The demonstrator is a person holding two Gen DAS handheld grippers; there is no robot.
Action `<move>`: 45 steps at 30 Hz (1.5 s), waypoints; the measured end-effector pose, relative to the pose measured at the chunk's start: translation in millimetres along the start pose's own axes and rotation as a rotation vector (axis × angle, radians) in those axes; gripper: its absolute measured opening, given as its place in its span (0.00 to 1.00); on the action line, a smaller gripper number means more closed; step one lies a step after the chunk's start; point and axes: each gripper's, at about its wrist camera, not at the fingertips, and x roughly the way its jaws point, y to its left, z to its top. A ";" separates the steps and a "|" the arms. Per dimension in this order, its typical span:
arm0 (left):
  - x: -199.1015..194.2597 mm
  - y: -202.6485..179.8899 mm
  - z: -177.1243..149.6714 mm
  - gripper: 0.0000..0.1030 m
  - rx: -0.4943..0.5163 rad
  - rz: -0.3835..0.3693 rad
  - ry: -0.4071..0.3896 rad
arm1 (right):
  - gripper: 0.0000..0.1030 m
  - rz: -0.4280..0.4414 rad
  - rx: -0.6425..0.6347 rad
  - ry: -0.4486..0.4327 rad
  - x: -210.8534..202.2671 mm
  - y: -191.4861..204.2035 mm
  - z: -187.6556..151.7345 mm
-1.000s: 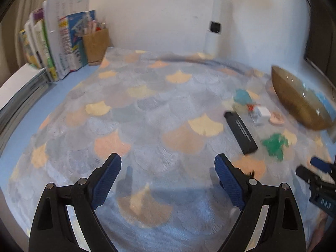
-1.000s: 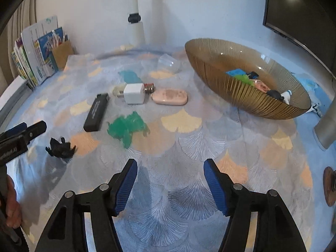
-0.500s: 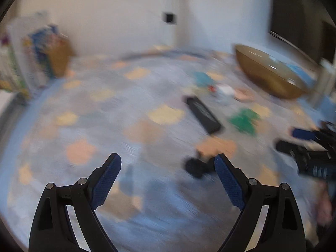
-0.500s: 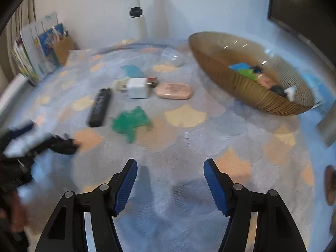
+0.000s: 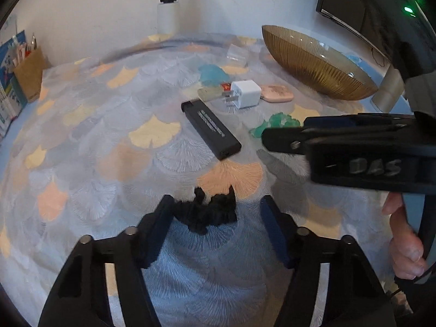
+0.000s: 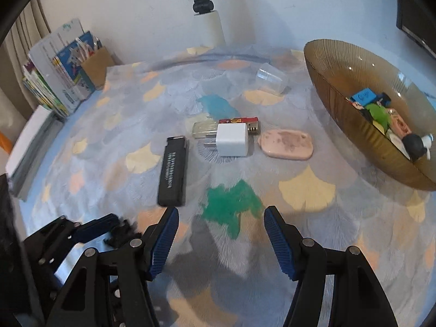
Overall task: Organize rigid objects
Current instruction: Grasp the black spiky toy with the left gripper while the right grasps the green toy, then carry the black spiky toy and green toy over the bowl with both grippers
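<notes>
Left claw (image 5: 215,204) sits low centre of its frame, jaws closing around the black spiky toy (image 5: 208,212) on the counter (image 5: 81,141); left pad touches it, right pad still clear, so not gripped yet. Right claw (image 6: 220,214) closes on nothing, green toy (image 6: 231,204) just ahead between its tips, likely next for the amber bowl (image 6: 340,125) at right. Only the right view shows the bowl's contents; only the left shows the black toy whole and a hand (image 5: 403,245) at right edge.

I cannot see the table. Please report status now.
Left gripper closing around black figure. Right gripper closing, empty, above green toy. Nothing in the way.
</notes>
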 end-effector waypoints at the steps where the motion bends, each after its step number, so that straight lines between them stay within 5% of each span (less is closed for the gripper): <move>1: -0.2 0.2 0.6 0.49 0.001 -0.001 -0.003 | 0.56 -0.013 -0.012 0.003 3.3 1.9 1.0; 5: -0.7 9.0 2.9 0.41 -0.033 -0.034 -0.017 | 0.45 -0.089 -0.072 -0.030 6.3 6.4 -1.0; 13: -3.5 15.4 2.0 0.41 -0.056 -0.073 -0.034 | 0.42 0.004 -0.170 -0.081 -21.2 -5.1 -24.5; 18: -2.6 13.8 1.5 0.41 -0.044 -0.070 -0.022 | 0.42 -0.001 -0.346 0.033 -24.8 -12.8 -48.6; 26: -2.0 13.9 3.1 0.41 -0.048 -0.083 -0.021 | 0.51 -0.054 -0.162 -0.004 -57.7 -65.8 -48.8; 33: -1.7 12.6 1.9 0.41 -0.035 -0.086 -0.020 | 0.52 0.059 -0.093 0.057 -29.4 -26.9 -64.0; 38: -1.1 12.3 2.3 0.41 -0.031 -0.089 -0.020 | 0.59 -0.059 -0.052 0.012 -19.2 -11.9 -58.7; 42: -0.3 9.0 3.0 0.41 -0.018 -0.077 -0.019 | 0.59 -0.034 0.038 -0.030 -18.1 -20.7 -52.0; 45: 0.0 7.9 3.2 0.41 -0.012 -0.071 -0.019 | 0.48 -0.097 0.008 -0.057 -18.3 -14.8 -53.7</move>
